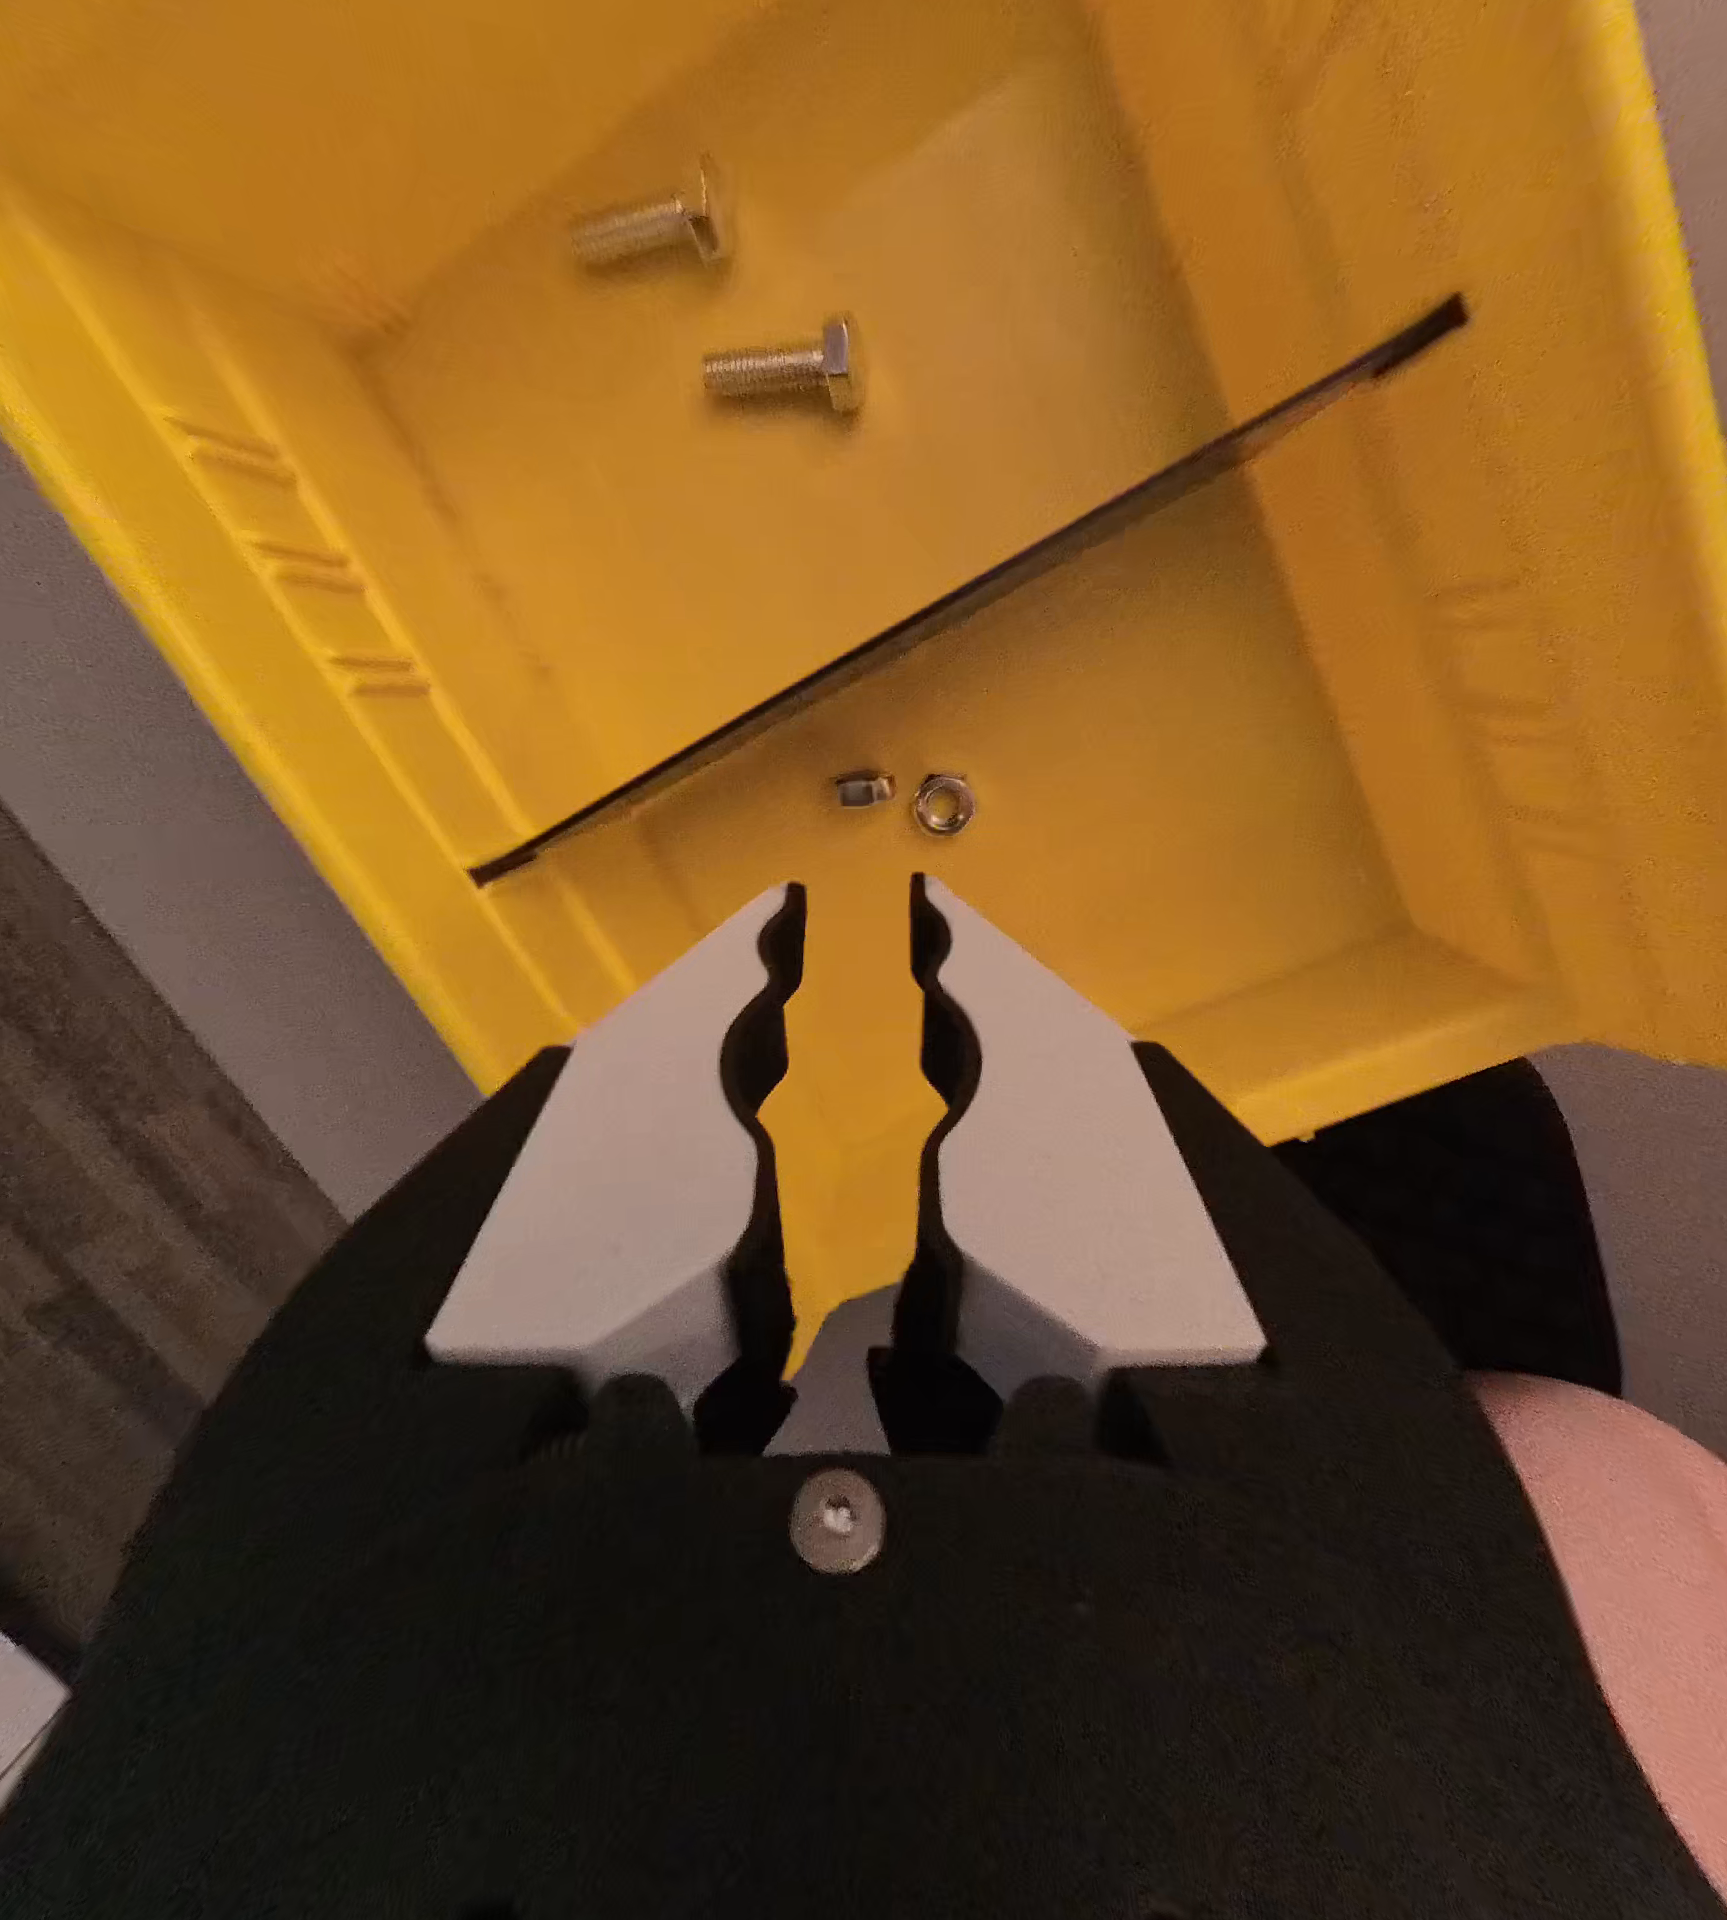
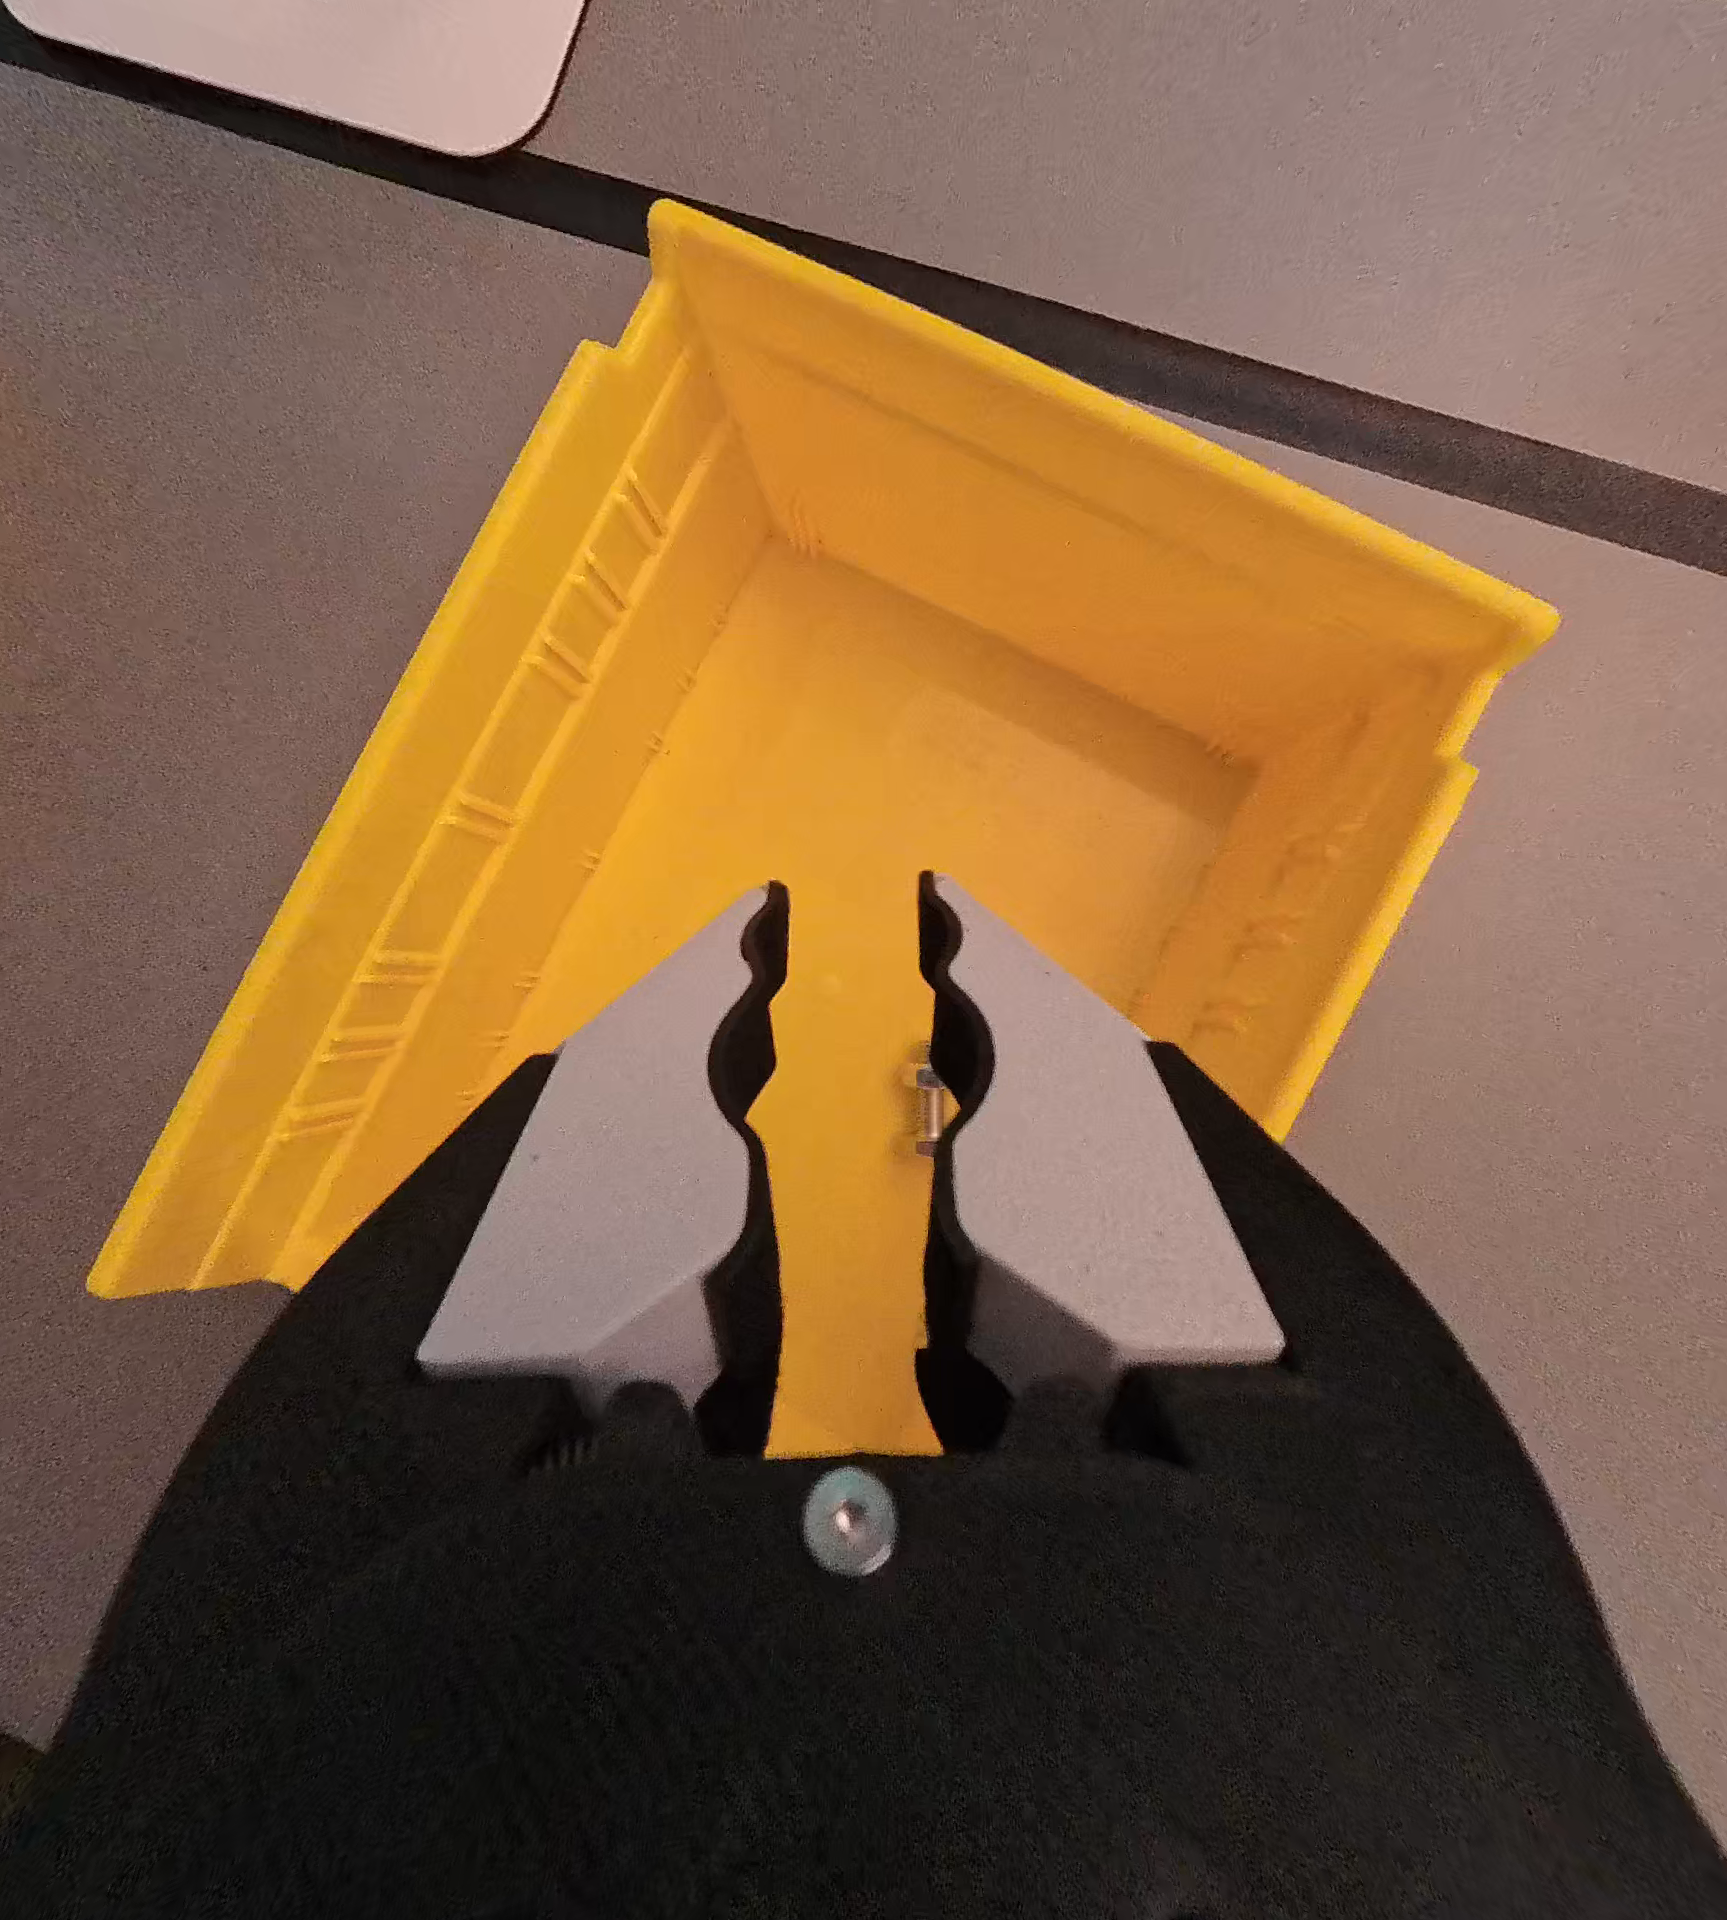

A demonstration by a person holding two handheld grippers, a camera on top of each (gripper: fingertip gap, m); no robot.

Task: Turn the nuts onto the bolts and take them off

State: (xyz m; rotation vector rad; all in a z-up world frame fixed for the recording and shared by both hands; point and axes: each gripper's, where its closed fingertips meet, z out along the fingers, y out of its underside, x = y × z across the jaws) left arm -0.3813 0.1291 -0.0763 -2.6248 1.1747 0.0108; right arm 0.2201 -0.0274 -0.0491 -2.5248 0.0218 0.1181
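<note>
In the left wrist view a yellow bin (image 1: 1461,727) is split by a thin dark divider (image 1: 963,597). Two silver bolts (image 1: 656,223) (image 1: 786,366) lie in the far compartment. Two small nuts (image 1: 861,790) (image 1: 944,803) lie in the near one, just beyond my left gripper (image 1: 857,883), which is open and empty. In the right wrist view my right gripper (image 2: 851,881) is open and empty over a second yellow bin (image 2: 1046,499). A small bolt (image 2: 925,1101), seemingly with a nut on it, lies on that bin's floor, partly hidden by the right finger.
Both bins stand on a grey table (image 2: 163,520). A black tape strip (image 2: 1358,416) runs behind the second bin and a white flat object (image 2: 319,62) lies at the far left. A hand (image 1: 1669,1610) shows at the lower right in the left wrist view. Across from one pair of fingers to the other is roughly 60 cm.
</note>
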